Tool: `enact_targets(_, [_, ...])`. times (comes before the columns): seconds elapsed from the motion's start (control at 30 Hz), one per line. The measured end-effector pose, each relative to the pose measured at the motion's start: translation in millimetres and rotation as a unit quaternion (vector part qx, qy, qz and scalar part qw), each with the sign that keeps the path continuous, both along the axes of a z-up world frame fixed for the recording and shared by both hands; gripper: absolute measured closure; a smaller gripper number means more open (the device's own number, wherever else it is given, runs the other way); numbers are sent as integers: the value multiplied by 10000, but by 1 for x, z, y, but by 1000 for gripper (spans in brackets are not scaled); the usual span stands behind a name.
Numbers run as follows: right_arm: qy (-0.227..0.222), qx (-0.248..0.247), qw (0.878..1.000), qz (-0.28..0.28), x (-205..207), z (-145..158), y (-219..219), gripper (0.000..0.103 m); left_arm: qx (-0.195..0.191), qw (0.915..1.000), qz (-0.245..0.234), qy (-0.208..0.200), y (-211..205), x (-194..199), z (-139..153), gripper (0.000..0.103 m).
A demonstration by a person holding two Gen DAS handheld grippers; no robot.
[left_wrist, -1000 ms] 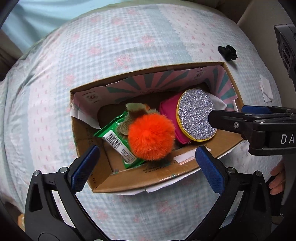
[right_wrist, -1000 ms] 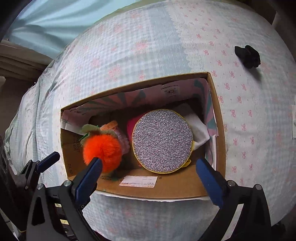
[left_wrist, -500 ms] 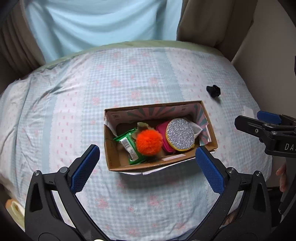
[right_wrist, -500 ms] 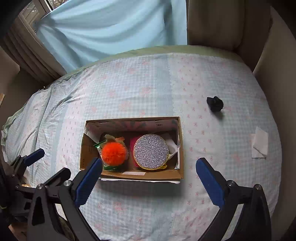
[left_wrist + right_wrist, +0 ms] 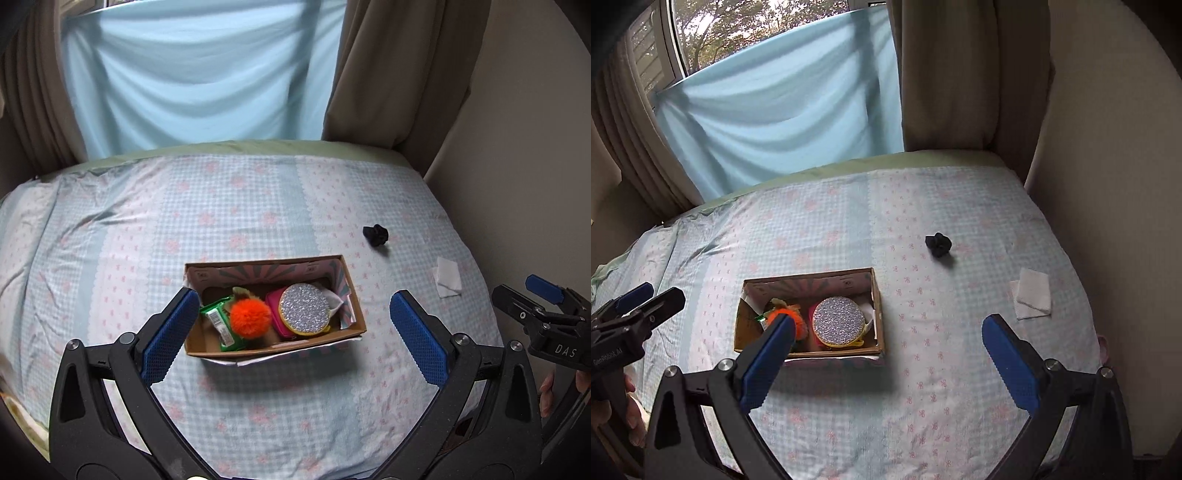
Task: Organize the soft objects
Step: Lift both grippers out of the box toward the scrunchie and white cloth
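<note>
Both tongs, left (image 5: 288,325) and right (image 5: 886,354), stood apart, empty. Black scrunchie (image 5: 938,245) and white cloth (image 5: 1030,299) lay outside box (image 5: 877,321), near bed's right edge; a clumsy grasp risked pinching bedsheet (image 5: 923,406).

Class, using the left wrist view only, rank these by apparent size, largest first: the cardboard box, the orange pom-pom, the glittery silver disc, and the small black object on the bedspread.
1. Cardboard box
2. and 3. Glittery silver disc and orange pom-pom: too alike to rank, and both are partly hidden.
4. Small black object, though it lies farther from the camera.

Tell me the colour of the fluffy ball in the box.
Bright orange fluffy ball; clearest in the left wrist view.
</note>
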State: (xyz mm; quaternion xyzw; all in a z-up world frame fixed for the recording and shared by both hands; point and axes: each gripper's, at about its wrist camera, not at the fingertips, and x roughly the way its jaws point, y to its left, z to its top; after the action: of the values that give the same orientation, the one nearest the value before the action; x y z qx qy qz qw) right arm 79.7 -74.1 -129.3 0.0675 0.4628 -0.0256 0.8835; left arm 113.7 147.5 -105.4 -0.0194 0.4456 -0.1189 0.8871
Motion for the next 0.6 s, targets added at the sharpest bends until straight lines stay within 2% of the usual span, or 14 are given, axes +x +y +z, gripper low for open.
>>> enact_targets(0.13, [-132,-191,9989,-398,-18,7,-38,2,-57,9999,-121,-69,-39,7,6,0])
enact_targets(0.3, [-229,-360,9958,-813,-29,5,-99,2,-82,9999,-133,-68,-96,18,-1,0])
enact_targets(0.43, [-203,-247,9952,-927,-28,-7,-149,2,-185,9998,-23,42,-144,35,-17,0])
enact_targets(0.6, [-195,-294,9956,-869,-16,-35,-207,2,-174,9995,136,207,-204,63,-50,0])
